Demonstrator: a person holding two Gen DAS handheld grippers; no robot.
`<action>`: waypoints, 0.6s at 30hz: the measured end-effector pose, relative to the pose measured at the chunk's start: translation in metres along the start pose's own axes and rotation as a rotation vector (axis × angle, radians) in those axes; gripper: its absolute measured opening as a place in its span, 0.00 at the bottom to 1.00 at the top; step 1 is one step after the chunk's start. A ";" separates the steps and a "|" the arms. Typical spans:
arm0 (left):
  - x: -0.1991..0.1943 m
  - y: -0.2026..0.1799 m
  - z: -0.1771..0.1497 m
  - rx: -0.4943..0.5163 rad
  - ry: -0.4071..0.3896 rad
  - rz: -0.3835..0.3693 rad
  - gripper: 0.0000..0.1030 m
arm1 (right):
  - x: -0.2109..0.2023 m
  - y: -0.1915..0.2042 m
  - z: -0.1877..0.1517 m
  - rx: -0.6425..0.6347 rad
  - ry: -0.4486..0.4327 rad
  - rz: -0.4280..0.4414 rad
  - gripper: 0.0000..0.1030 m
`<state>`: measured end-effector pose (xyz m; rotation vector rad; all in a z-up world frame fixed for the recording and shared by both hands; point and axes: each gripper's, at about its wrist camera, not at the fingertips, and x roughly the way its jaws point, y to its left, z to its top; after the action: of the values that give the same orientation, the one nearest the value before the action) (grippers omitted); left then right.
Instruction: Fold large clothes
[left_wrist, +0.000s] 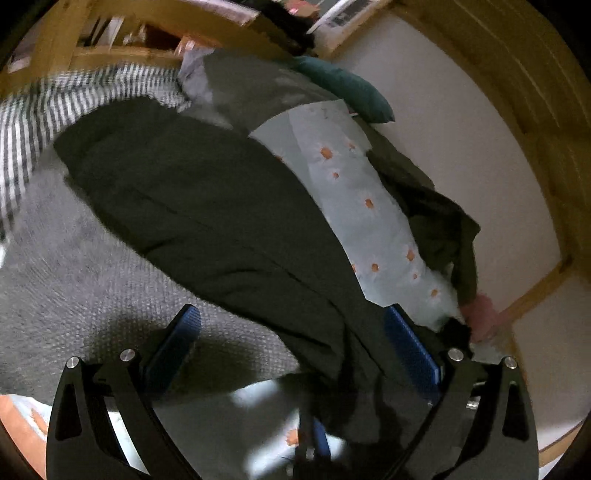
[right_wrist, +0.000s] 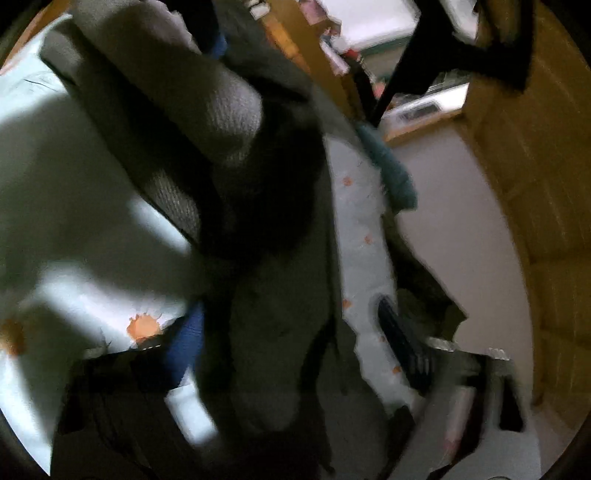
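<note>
- Sprawling diagonally from upper left to bottom centre of the left wrist view: dark olive garment (left_wrist: 207, 199), large, rumpled, w/ a long seam; it lies over a grey knit blanket (left_wrist: 74, 266) and a pale daisy-print sheet (left_wrist: 369, 206).
- More olive cloth bunched at centre right by the white wall (left_wrist: 461, 140).
- Left gripper (left_wrist: 291, 325): jaws wide; blue pads (left_wrist: 177, 347) apart, garment running between them and touching the right-hand pad; no squeeze seen.
- Right gripper (right_wrist: 291, 321): view blurred. Jaws about half apart, dark garment fabric filling the gap; can't tell if the pads press it.
- Striped cloth (left_wrist: 44, 122) at upper left.
</note>
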<state>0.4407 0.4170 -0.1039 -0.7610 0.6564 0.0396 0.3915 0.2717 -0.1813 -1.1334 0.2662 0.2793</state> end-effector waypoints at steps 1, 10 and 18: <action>0.003 0.004 0.001 -0.028 0.012 -0.020 0.95 | 0.007 -0.004 -0.001 0.029 0.047 0.019 0.19; 0.012 0.009 0.003 -0.179 0.054 -0.222 0.95 | -0.048 -0.091 -0.023 0.392 -0.096 -0.009 0.03; -0.008 0.014 -0.032 -0.389 -0.018 -0.317 0.95 | -0.043 -0.153 -0.043 0.665 -0.039 0.100 0.03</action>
<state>0.4137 0.4083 -0.1251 -1.2319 0.5094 -0.1198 0.4015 0.1682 -0.0539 -0.4582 0.3488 0.2720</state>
